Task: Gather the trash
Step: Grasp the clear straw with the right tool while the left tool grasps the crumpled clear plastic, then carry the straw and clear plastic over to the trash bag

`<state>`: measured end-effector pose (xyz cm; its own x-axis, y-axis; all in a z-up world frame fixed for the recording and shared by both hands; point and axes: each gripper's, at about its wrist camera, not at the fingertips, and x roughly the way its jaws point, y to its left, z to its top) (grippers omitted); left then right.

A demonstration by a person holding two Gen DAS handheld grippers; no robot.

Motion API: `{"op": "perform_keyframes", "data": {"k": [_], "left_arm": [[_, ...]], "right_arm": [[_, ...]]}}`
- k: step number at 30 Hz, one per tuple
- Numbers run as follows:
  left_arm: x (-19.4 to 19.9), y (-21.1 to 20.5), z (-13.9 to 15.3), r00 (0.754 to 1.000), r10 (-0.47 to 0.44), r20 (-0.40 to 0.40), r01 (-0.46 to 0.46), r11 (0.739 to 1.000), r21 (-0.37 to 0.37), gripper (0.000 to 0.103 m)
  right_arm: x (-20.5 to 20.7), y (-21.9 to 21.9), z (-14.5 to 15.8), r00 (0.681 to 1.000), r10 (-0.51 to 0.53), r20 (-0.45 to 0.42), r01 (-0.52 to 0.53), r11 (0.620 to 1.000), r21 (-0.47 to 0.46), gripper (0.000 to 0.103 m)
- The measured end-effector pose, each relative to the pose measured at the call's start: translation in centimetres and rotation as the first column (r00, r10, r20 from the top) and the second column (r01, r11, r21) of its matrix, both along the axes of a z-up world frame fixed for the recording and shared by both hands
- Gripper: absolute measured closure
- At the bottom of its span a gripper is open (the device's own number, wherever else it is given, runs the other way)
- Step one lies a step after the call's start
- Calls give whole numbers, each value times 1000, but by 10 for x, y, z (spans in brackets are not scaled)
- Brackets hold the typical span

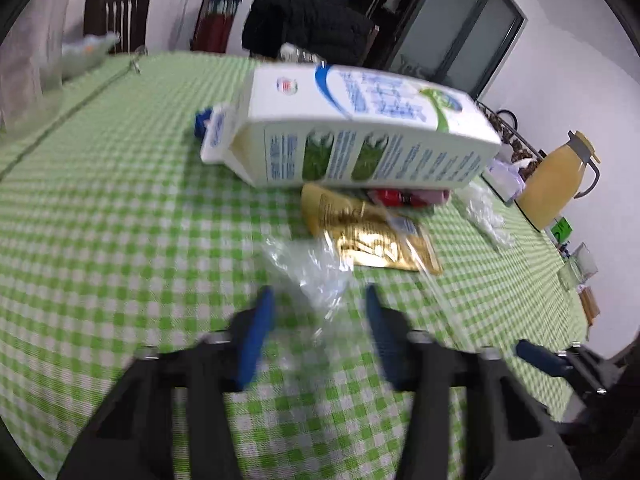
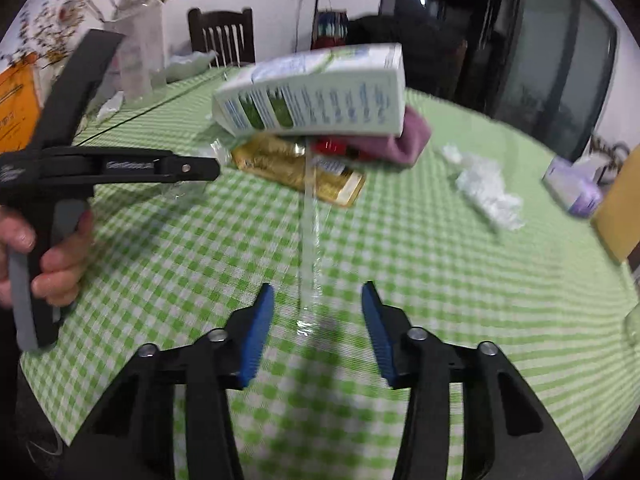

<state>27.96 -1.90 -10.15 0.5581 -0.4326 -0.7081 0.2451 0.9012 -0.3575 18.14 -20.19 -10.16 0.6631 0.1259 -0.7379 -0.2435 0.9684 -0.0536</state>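
From the left wrist, the left tongs [image 1: 318,312] hang over the green-checked desk [image 1: 120,200] with jaws partly apart and a crumpled clear plastic wrapper [image 1: 308,268] lying between the tips; the blur hides whether the pads touch it, so the grab looks about to happen, not made. Just beyond lie a gold foil packet [image 1: 372,236] and a toppled milk carton [image 1: 360,128] resting on something red, with a yellow jug [image 1: 556,184] off at the right edge. From the right wrist, the right tongs [image 2: 318,320] stand partly apart around the near end of a thin clear strip [image 2: 310,240], not pinching it. Next comes closing on each piece and lifting clear. The carton [image 2: 316,96], a purple cloth [image 2: 408,140] and white crumpled plastic [image 2: 488,188] remain, and a hand [image 2: 52,256] on the other tool crowds the left.
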Motion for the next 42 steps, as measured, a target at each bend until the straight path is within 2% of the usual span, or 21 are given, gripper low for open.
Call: {"op": "perform_keyframes", "data": {"k": [1, 4, 7, 14, 17, 22, 28, 31, 33, 35, 37, 40, 42], "left_arm": [[-2, 3, 0, 1000, 9, -2, -9, 1000, -6, 81], [-1, 5, -2, 1000, 4, -3, -4, 1000, -23, 83], [-2, 8, -3, 1000, 11, 0, -11, 1000, -30, 84], [-1, 21, -3, 999, 51, -5, -51, 997, -52, 84], [-1, 17, 0, 999, 40, 7, -40, 998, -41, 84], [-2, 19, 1, 999, 49, 13, -49, 997, -57, 84], [1, 21, -3, 1000, 24, -8, -24, 996, -88, 84], [1, 22, -3, 999, 49, -11, -50, 996, -72, 84], [-3, 20, 2, 997, 71, 19, -70, 997, -27, 84], [-14, 16, 13, 995, 82, 60, -82, 997, 5, 84], [-24, 12, 28, 994, 74, 81, -73, 997, -15, 84], [-48, -3, 66, 982, 59, 182, -66, 997, 30, 84], [-63, -15, 89, 971, 38, 236, -48, 998, 34, 84]], "right_arm": [[4, 2, -4, 1000, -5, -16, 6, 1000, 15, 66], [12, 6, -12, 999, -24, -33, 26, 999, 41, 76], [12, 12, -12, 999, -12, -29, 13, 999, 40, 96], [-15, 15, 2, 1000, 8, 28, -8, 1000, 27, 97], [-32, 5, 10, 998, 28, 49, -32, 996, 82, 97], [-55, -35, 19, 998, -48, 43, 38, 978, 207, 97], [-79, -76, 28, 983, -164, 81, 137, 954, 268, 97], [-92, -92, 34, 974, -198, 106, 162, 946, 280, 97], [-101, -103, 38, 968, -219, 127, 176, 943, 282, 97], [-110, -116, 42, 957, -247, 150, 198, 938, 284, 97], [-117, -129, 45, 948, -272, 165, 216, 931, 295, 97], [-130, -149, 48, 931, -313, 188, 243, 915, 322, 97], [-140, -162, 50, 918, -341, 205, 260, 904, 338, 97]]}}
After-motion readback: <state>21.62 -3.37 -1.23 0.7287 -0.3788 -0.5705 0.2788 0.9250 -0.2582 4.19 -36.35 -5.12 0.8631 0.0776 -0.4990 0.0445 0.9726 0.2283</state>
